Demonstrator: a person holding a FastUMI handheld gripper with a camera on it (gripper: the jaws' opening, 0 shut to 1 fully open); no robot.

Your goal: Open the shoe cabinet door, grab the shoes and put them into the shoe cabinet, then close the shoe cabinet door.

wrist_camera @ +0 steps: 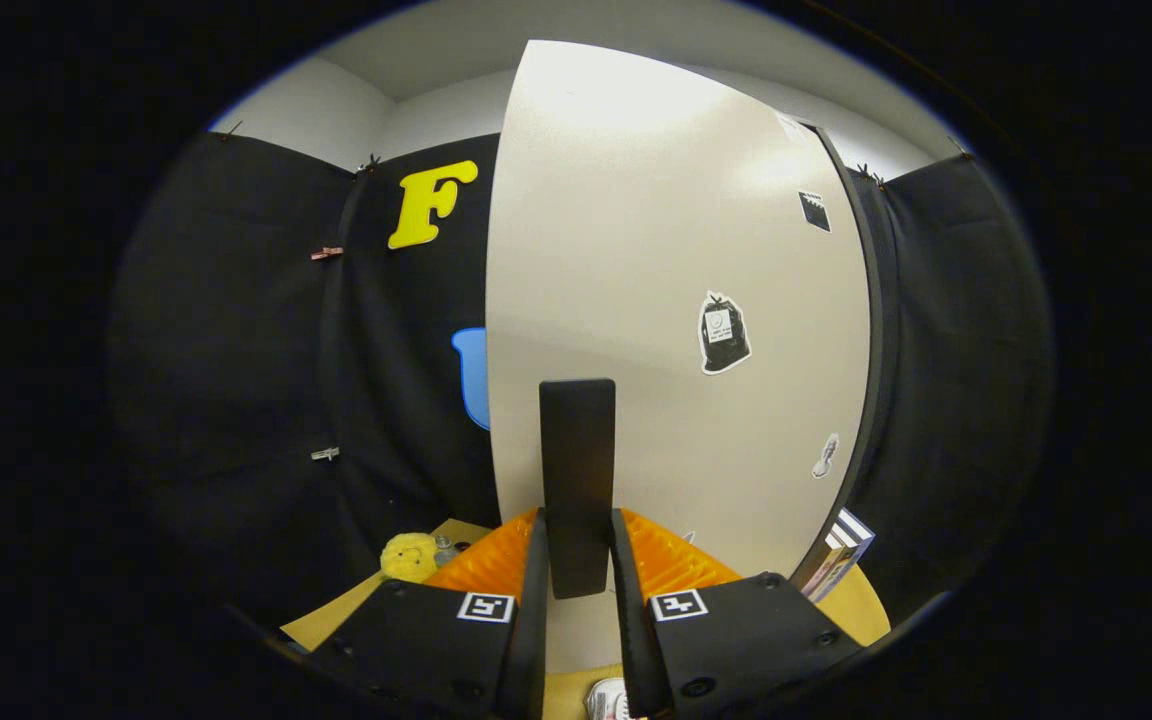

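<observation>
Fingers [576,560] clenched on the black handle [577,470] of the cabinet door [656,300], which rose at 12 o'clock straight ahead. Whether the door was shut or ajar could not be told. No shoes were stowed as far as visible; judged an early, door-opening stage.

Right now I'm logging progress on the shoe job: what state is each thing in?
cabinet door: upright, its face close ahead; open or closed, cannot tell.
door handle: black vertical bar, clamped between the fingers.
gripper: shut on the door handle.
yellow plush toy: resting on the wooden surface, untouched.
</observation>
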